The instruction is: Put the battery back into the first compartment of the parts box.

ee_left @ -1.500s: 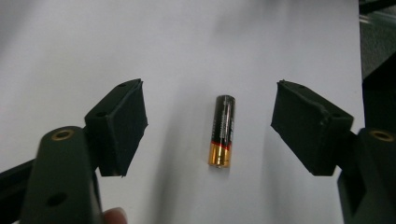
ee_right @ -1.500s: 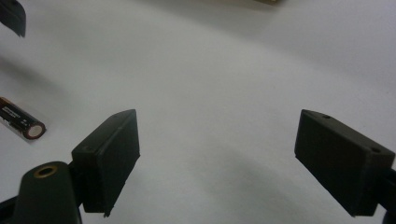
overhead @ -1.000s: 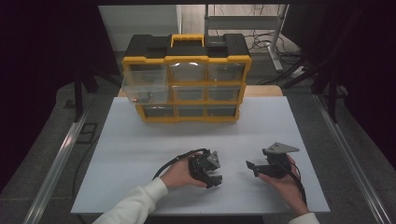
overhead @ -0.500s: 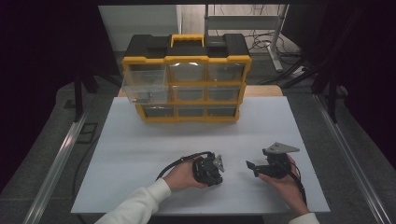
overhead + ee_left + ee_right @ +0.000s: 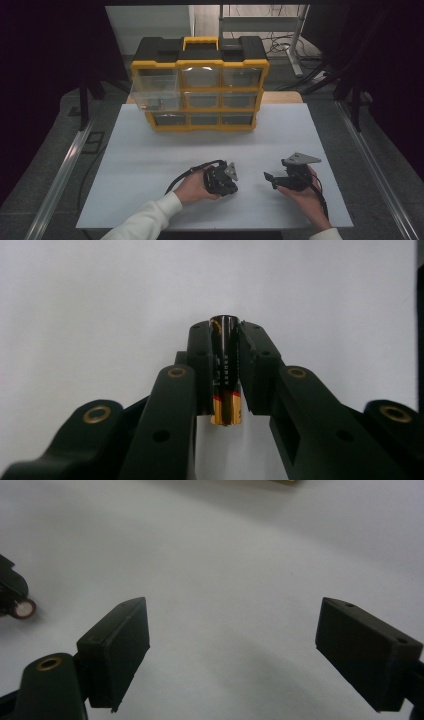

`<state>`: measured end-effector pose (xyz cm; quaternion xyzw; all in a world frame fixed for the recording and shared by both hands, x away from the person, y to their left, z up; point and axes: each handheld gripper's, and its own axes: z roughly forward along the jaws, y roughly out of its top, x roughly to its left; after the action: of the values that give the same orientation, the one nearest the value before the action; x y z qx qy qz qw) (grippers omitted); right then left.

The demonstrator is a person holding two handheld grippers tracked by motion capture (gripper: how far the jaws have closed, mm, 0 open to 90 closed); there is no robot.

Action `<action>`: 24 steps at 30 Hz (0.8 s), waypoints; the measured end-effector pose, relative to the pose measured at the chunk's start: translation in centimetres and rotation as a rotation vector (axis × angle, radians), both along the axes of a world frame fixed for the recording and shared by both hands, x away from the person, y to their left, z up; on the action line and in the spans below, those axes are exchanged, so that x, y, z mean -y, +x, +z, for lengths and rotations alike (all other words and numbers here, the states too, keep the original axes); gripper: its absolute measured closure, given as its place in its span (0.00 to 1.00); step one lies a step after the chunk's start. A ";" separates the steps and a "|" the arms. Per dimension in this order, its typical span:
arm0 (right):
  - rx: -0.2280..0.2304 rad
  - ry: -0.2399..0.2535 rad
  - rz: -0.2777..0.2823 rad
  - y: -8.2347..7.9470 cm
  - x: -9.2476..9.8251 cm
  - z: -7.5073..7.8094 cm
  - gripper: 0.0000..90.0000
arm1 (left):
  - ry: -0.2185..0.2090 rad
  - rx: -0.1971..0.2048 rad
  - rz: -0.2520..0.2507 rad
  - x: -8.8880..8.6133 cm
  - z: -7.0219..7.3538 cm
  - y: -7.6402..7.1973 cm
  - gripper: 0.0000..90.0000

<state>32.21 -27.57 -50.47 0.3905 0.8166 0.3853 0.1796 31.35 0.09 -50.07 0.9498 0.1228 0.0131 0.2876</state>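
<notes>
on the white table (image 5: 150, 165), near its front edge, the left gripper (image 5: 226, 181) lies low in the person's left hand (image 5: 192, 187), its jaws having just closed onto a battery (image 5: 225, 375). from the left gripper view the battery is black with a gold band and red marks, pinched between the two pads (image 5: 200, 370), one on each side, its gold end toward the camera and its dark end past the tips. the white top lies just beneath it. just to the right, apart from it, the right gripper (image 5: 272, 179) sits in the right hand (image 5: 305, 197), grey plate on top, tips toward the left one. its jaws stand wide with bare table between them. in the right gripper view, the battery's end (image 5: 23, 608) shows at the far left. well back on the table stands a yellow and black organizer (image 5: 200, 85) with clear drawers, the left drawer (image 5: 155, 97) of the middle row pulled out.
</notes>
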 end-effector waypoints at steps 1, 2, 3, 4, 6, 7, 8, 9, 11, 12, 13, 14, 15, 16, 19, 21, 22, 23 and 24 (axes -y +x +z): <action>0.000 0.000 0.000 0.0 0.0 0.0 0.16 | -0.011 0.000 0.001 -0.2 0.2 0.1 0.86; 0.000 -0.001 0.000 0.0 0.0 0.0 0.16 | -0.025 -0.001 0.005 -0.4 0.4 0.1 0.86; 0.001 -0.001 0.001 0.0 0.0 0.0 0.16 | -0.037 -0.003 0.008 -0.7 0.6 0.1 0.86; 0.000 -0.002 0.001 0.0 0.0 0.0 0.16 | -0.056 -0.009 0.016 -0.8 0.7 0.1 0.86; 0.000 -0.002 0.000 0.0 0.0 0.0 0.16 | -0.070 -0.006 0.022 -1.3 1.1 0.2 0.86; 0.000 -0.001 0.000 0.0 0.0 0.0 0.16 | -0.079 -0.005 0.026 -1.5 1.2 0.2 0.86; 0.001 -0.001 0.000 0.0 0.0 0.0 0.16 | -0.084 -0.001 0.029 -1.7 1.4 0.2 0.86; 0.001 -0.002 0.000 0.0 0.0 0.0 0.16 | -0.091 0.004 0.034 -1.9 1.6 0.2 0.86; 0.001 -0.002 0.001 0.0 0.0 0.0 0.16 | -0.112 0.011 0.042 -2.4 2.0 0.2 0.86; 0.001 -0.001 0.001 0.0 0.0 0.0 0.16 | -0.122 0.015 0.047 -2.7 2.2 0.2 0.86; 0.001 -0.002 0.001 0.0 0.0 0.0 0.16 | -0.135 0.020 0.053 -2.9 2.4 0.2 0.86; 0.001 -0.002 0.001 0.0 0.0 0.0 0.16 | -0.144 0.022 0.056 -3.1 2.6 0.3 0.86; 0.001 -0.002 0.001 0.0 0.0 0.0 0.16 | -0.158 0.022 0.060 -3.4 2.9 0.4 0.86; 0.001 -0.002 0.000 0.0 0.0 0.0 0.16 | -0.172 0.024 0.065 -3.6 3.1 0.4 0.86; 0.001 -0.003 0.001 0.0 0.0 0.0 0.16 | -0.199 0.027 0.074 -4.1 3.5 0.5 0.86; 0.001 -0.002 0.000 0.0 0.0 0.0 0.16 | -0.217 0.024 0.077 -4.4 3.7 0.5 0.86; 0.001 -0.002 -0.001 0.0 0.0 0.0 0.16 | -0.223 0.025 0.079 -4.5 3.8 0.5 0.86; 0.001 -0.002 -0.001 0.0 0.0 0.0 0.16 | -0.229 0.032 0.083 -4.7 3.9 0.5 0.86; 0.001 -0.002 0.000 0.0 0.0 0.0 0.16 | -0.237 0.035 0.085 -4.8 4.0 0.4 0.86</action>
<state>32.20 -27.56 -50.48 0.3904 0.8169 0.3844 0.1804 31.79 4.91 -46.06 0.9026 0.1587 0.0271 0.3993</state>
